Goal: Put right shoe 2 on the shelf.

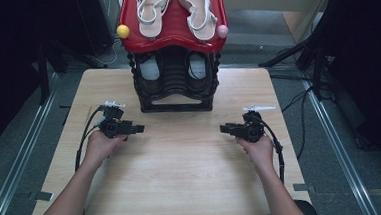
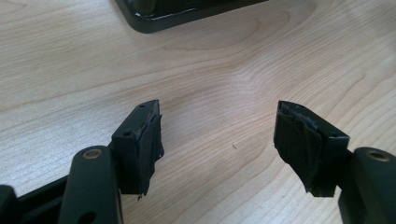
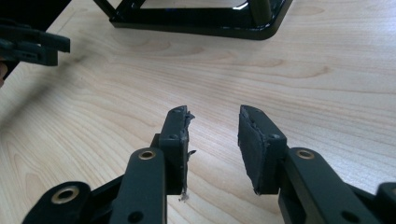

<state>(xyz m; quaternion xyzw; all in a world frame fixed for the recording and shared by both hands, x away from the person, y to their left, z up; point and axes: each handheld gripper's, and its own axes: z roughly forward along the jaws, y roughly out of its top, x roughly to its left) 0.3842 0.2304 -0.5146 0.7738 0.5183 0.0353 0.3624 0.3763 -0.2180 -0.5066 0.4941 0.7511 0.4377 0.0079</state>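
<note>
shoe rack stands upright; fingers of left gripper, right gripper apart.

left tongs agape (empty), right tongs parted, pointing inward

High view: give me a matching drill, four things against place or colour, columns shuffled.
1. white sandals
2. yellow ball
3. pink ball
4. dark shoes

A. rack's lower tier, under the red shelf
B. right corner of the red shelf
C. on top of the red shelf
D. left corner of the red shelf

Pairs: 1-C, 2-D, 3-B, 4-A
</note>
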